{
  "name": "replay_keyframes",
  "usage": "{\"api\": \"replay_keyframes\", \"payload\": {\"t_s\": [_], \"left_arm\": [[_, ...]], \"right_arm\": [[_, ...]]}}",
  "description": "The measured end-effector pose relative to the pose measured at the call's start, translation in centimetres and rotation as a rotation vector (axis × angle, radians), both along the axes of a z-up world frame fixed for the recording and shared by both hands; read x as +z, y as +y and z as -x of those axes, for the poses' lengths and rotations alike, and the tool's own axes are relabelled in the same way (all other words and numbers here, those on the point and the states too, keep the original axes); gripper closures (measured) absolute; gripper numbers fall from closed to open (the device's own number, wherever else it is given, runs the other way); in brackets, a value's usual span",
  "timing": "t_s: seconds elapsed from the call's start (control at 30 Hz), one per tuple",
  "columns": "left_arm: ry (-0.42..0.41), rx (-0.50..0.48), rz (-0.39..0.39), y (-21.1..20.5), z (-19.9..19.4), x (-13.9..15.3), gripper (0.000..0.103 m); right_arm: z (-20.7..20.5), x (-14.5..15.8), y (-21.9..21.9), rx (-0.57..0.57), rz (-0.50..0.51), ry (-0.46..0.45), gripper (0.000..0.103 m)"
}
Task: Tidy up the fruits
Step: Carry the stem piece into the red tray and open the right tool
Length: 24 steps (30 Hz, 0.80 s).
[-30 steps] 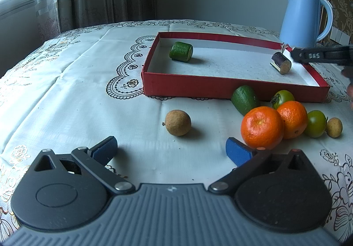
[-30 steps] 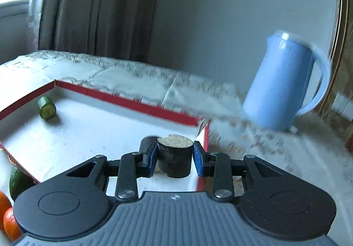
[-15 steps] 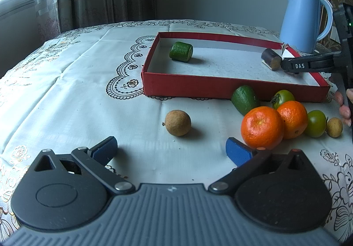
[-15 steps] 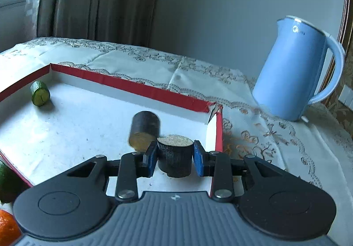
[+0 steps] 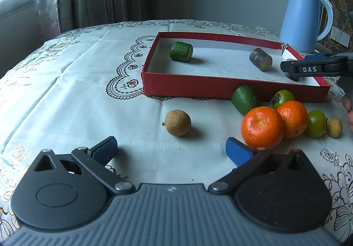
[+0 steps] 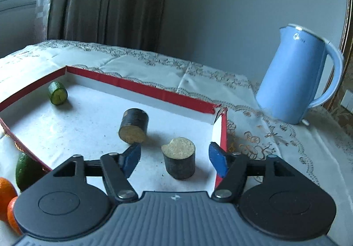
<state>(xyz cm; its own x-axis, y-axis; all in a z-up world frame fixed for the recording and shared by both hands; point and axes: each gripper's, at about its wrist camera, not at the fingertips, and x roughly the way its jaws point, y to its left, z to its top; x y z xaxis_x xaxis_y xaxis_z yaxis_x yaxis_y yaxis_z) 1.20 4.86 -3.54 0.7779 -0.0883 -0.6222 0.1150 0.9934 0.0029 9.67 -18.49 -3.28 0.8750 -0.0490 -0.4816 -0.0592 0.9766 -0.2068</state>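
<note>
- While the right gripper point(image 6: 174, 156) stood wide apart inside the red tray point(image 6: 141, 89), an upright dark stub point(image 6: 179, 157) sat on the tray floor between its blue pads point(image 6: 217, 158), touching neither one.
- Release step, by my read: that piece was down in the tray's near right corner, and nothing was gripped.
- Just beyond it, a second dark stub point(image 6: 134, 125) lay on its side, and a green cut piece point(image 6: 57, 93) rested at the far left of the tray.
- Over on the other side, the left gripper point(image 5: 172, 150) hovered low over the table point(image 5: 77, 102), jaws spread and empty.
- Plenty waited outside the tray: a brown longan point(image 5: 177, 122) on its own, then a cluster of avocado point(image 5: 245, 99), two tangerines point(image 5: 262, 127), two green tomatoes point(image 5: 316, 123) and a small longan point(image 5: 334, 127), all near the tray's front wall.
- Next call, as I judged it: back the right gripper straight out without tipping the standing stub, then go for a loose fruit.
- Lone longan looked the easy pick for the left gripper, being straight ahead; round and small, it would want a centred, gentle squeeze.
- Blue kettle point(image 6: 296, 78) stood well clear behind the tray.
</note>
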Motion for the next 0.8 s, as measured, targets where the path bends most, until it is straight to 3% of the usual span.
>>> {"api": "replay_keyframes", "payload": {"t_s": [0.53, 0.67, 0.8], "left_arm": [[0.0, 0.0, 0.0, 0.0, 0.0, 0.0, 0.0], [0.0, 0.0, 0.0, 0.0, 0.0, 0.0, 0.0], [-0.001, 0.0, 0.0, 0.0, 0.0, 0.0, 0.0]], "right_arm": [[3.0, 0.6, -1.5, -0.042, -0.053, -0.065, 0.029], [4.5, 0.6, -2.7, -0.063, -0.094, -0.098, 0.019], [6.3, 0.4, -4.0, -0.107, -0.113, -0.122, 0.019]]}}
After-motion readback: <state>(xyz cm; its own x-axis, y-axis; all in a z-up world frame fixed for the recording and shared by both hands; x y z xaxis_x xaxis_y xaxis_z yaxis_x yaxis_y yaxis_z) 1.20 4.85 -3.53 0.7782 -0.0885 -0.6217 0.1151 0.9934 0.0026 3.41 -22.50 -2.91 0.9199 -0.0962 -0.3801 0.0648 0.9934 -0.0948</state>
